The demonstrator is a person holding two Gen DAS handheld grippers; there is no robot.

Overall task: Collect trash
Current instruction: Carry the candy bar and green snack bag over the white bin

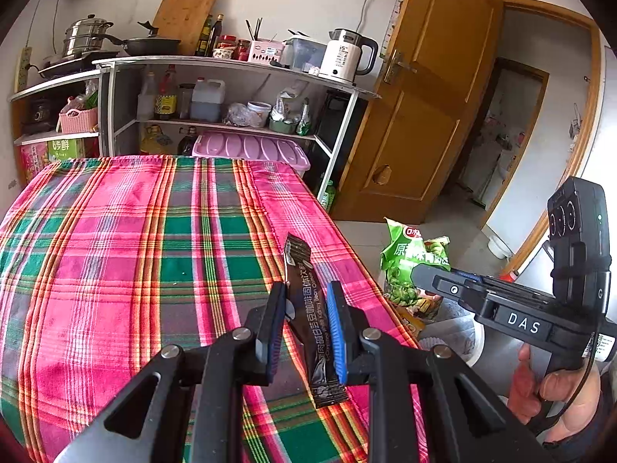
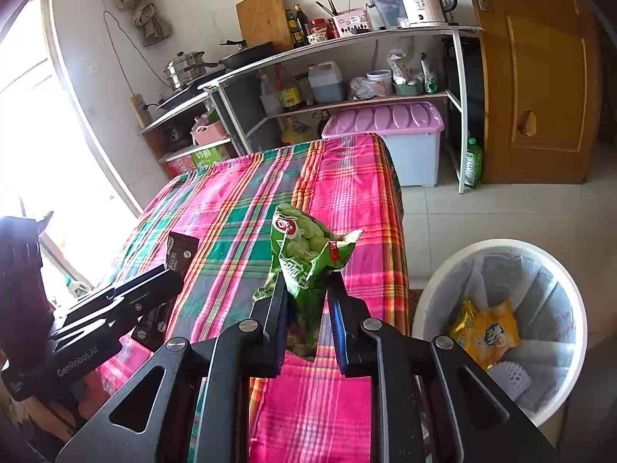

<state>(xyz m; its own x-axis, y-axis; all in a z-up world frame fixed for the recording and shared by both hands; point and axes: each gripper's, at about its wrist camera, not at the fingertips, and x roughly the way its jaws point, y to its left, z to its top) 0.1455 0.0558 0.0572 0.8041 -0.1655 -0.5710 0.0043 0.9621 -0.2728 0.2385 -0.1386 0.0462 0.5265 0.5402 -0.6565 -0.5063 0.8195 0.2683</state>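
Note:
My left gripper (image 1: 306,293) is shut on a long black snack wrapper (image 1: 308,320), held above the plaid-covered table (image 1: 115,250). The same wrapper (image 2: 181,254) and the left gripper (image 2: 169,274) show at the left of the right wrist view. My right gripper (image 2: 306,285) is shut on a crumpled green snack bag (image 2: 304,258), lifted over the table's right side. That green bag (image 1: 412,266) and the right gripper (image 1: 420,274) appear past the table edge in the left wrist view. A white bin (image 2: 570,308) stands on the floor to the right, with a yellow packet (image 2: 486,332) inside.
Metal shelves (image 1: 231,65) with pots, bottles and a white kettle (image 1: 347,58) stand behind the table. A lilac-lidded storage box (image 2: 389,119) sits under them. A wooden door (image 1: 424,96) stands open on the right. A hand (image 1: 555,389) holds the right gripper's handle.

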